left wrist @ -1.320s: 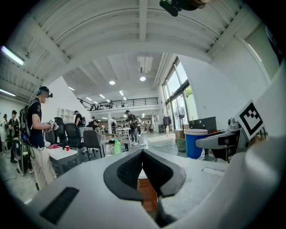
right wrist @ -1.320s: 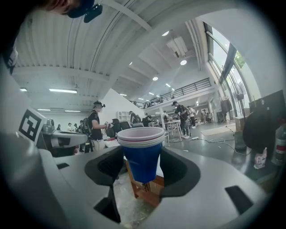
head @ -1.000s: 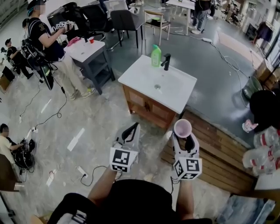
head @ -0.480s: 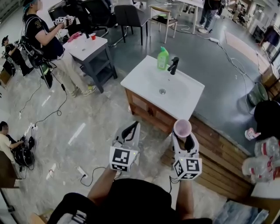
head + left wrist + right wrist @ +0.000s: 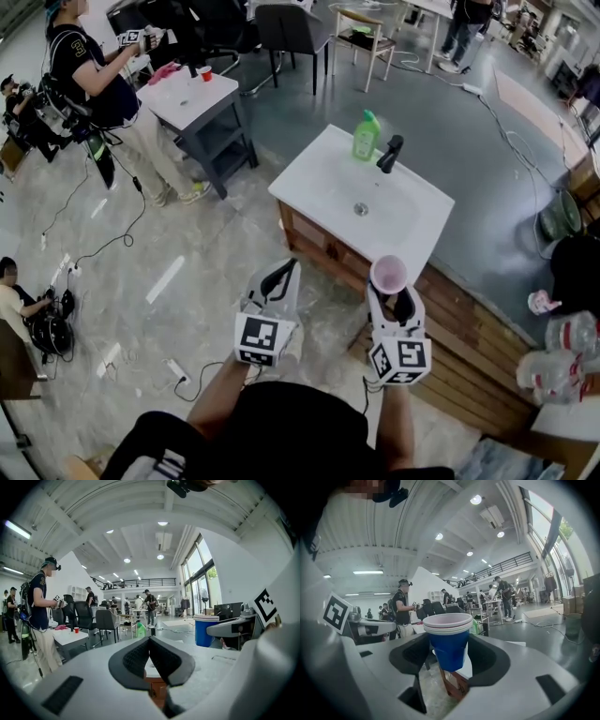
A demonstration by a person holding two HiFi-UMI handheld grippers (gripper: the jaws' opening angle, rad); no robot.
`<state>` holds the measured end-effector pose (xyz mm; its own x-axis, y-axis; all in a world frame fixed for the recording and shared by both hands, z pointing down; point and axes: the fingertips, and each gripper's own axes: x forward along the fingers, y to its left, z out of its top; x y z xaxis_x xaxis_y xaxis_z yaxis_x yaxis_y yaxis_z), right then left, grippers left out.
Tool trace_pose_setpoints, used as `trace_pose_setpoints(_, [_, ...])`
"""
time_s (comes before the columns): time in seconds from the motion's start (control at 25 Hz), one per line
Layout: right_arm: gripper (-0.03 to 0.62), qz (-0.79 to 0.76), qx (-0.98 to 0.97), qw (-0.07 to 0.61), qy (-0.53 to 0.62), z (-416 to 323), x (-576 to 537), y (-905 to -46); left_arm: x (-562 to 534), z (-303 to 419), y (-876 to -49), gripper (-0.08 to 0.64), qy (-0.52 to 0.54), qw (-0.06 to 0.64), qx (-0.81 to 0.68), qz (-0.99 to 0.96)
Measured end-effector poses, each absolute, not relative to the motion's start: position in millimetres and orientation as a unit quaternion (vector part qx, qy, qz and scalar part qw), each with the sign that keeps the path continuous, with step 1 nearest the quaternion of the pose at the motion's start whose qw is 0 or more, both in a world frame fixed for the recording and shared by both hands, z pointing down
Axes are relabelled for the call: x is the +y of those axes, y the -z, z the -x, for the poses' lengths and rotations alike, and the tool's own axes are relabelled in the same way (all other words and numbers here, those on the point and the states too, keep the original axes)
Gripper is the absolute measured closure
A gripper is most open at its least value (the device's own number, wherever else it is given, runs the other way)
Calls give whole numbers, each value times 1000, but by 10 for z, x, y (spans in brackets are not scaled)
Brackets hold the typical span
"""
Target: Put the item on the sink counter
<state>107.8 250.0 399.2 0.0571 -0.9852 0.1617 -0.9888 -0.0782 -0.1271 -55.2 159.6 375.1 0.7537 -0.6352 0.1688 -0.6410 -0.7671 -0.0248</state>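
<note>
The sink counter [image 5: 319, 183] is a white top on a wooden cabinet, ahead of me on the floor. A green bottle [image 5: 366, 136] and a black faucet [image 5: 389, 153] stand at its far edge. My right gripper [image 5: 389, 289] is shut on a stack of blue cups [image 5: 388, 274] with pale rims, held upright short of the counter's near right corner. In the right gripper view the cups [image 5: 449, 641] sit upright between the dark pads [image 5: 410, 654]. My left gripper [image 5: 278, 281] hangs beside it, shut and empty, and its pads [image 5: 136, 657] meet at the tips.
A grey side table [image 5: 183, 98] with a small red cup [image 5: 203, 73] stands at the far left, with a person [image 5: 89, 70] beside it. Wooden decking [image 5: 478, 361] runs along the right. Plastic bags [image 5: 562, 352] lie at the right edge, and cables [image 5: 103, 244] trail over the floor.
The sink counter has slid down and to the right in the head view and looks nearer. Both grippers keep the same pose, and the cups stay in the right one.
</note>
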Motion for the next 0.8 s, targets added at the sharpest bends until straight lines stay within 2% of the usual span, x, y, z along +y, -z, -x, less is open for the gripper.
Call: trace_pose_setpoints(0.8, [337, -705, -701, 20, -103, -776, 1062, -4071, 308, 843, -3865, 558, -85, 41, -362, -927])
